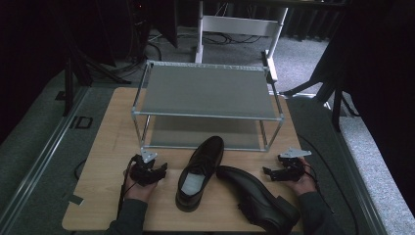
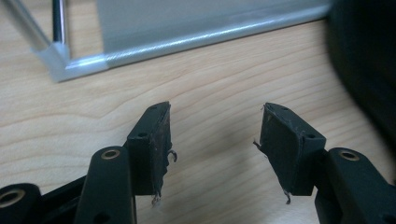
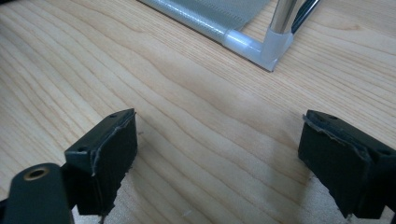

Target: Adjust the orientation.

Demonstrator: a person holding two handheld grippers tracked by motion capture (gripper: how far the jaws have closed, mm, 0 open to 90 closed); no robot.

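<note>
We see two black leather dress shoes on the wooden table (image 1: 98,161), both in front of the two-tier metal shoe rack (image 1: 205,90). The upright shoe (image 1: 200,171) stands on its sole with its toe pointing at the rack's lower shelf, almost touching the front rail; its pale insole shows through the opening. The tipped shoe (image 1: 257,196) lies on its side just to the right of the first, farther from the rack, toe near the upright shoe's middle and heel toward the table's near edge.

From the high view we take in both shoes, the whole rack and both hands. The left gripper view gives us the rack's front left corner foot (image 2: 58,63) close up, with a dark blurred mass at the right edge that is probably the upright shoe. The right gripper view shows the rack's front right corner foot (image 3: 268,49) and bare wood grain.

The left gripper (image 1: 147,169) rests on the table in front of the rack's left corner, beside the upright shoe and apart from it, jaws parted with nothing between them. The right gripper (image 1: 286,171) sits in front of the rack's right corner, near the tipped shoe without touching it, jaws spread wide and empty.
</note>
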